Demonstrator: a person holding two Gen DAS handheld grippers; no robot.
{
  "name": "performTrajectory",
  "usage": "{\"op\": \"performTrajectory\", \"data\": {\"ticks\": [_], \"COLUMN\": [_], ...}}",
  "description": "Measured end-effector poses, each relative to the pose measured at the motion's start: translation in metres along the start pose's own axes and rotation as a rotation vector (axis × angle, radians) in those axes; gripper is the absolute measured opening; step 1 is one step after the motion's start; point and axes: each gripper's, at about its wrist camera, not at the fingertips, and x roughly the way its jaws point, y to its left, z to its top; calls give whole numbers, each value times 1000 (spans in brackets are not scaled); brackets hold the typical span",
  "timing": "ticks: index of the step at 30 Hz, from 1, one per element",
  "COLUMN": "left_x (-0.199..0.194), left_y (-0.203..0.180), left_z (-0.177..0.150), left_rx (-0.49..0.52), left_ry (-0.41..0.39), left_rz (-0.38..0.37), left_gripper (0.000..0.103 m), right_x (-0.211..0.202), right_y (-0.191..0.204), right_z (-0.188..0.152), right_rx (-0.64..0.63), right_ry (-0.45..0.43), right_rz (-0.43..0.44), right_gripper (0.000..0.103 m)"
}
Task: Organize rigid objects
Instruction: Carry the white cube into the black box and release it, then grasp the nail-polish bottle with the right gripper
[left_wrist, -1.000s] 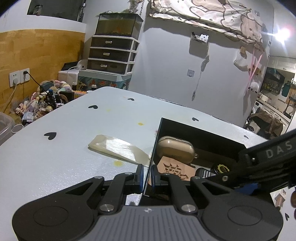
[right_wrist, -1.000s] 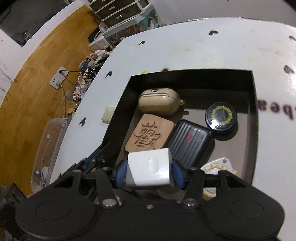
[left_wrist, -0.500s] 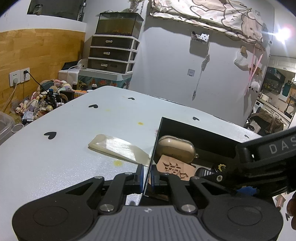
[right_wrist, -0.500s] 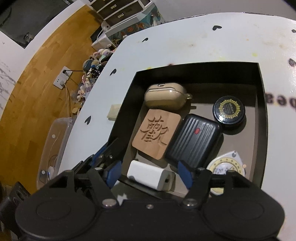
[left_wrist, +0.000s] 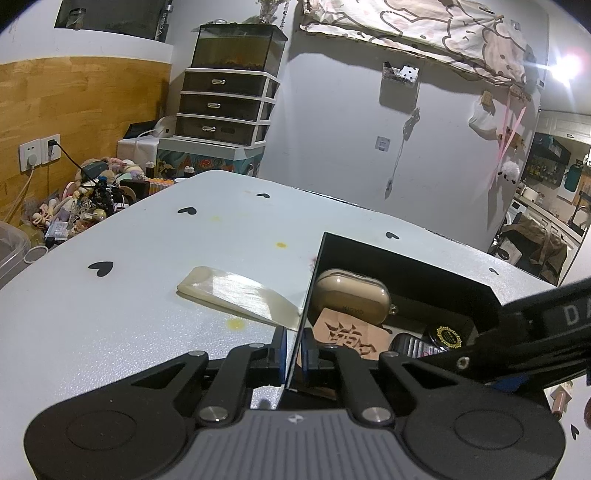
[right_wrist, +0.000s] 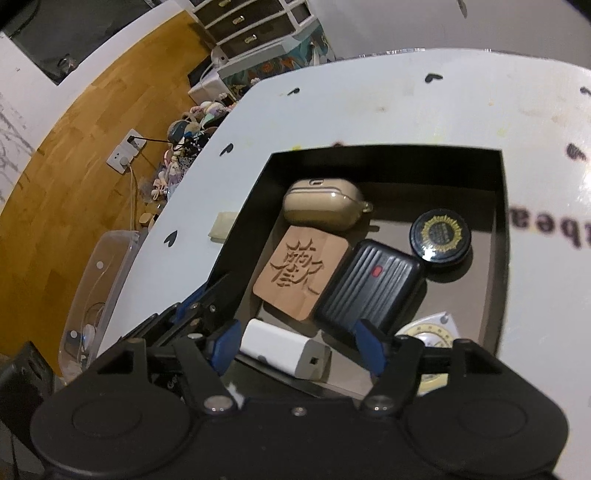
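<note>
A black open box sits on the white table. Inside lie a beige earbud case, a carved wooden tile, a black ribbed power bank, a round black tin and a white charger block at the near edge. My right gripper is open above the charger, not touching it. My left gripper is shut on the box's near left wall. The case and the tile show in the left wrist view too.
A flat cream piece lies on the table left of the box. A round white-and-gold item lies in the box's near right corner. Clutter and a clear bin sit on the floor beyond the table's left edge.
My right gripper opened and let the white charger down into the box's near edge, then drew back a little. My left gripper keeps its hold on the box wall.
</note>
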Motion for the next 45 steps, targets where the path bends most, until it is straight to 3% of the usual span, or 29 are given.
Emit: {"op": "performTrajectory", "data": {"ticks": [19,27,38,45], "left_x": [-1,-3,-4,-4], "left_y": [3,0,-3,-5], "left_z": [-2,-1,2,3], "left_rx": [6,12,7,3], "left_ry": [8,16,26,29], "left_rz": [13,22,41,58], "left_gripper": [8,8,9,10], "right_x": [-57,-83,-110,-114], "right_y": [-12,-42,-84,-113], "right_z": [-18,-26,-59,-74], "right_rx": [-205,-212,-355,-401], "right_ry": [-132,-211,-413,-404], "right_rz": [-32,-61,-283,-328], "right_gripper": [77,85,100,103]}}
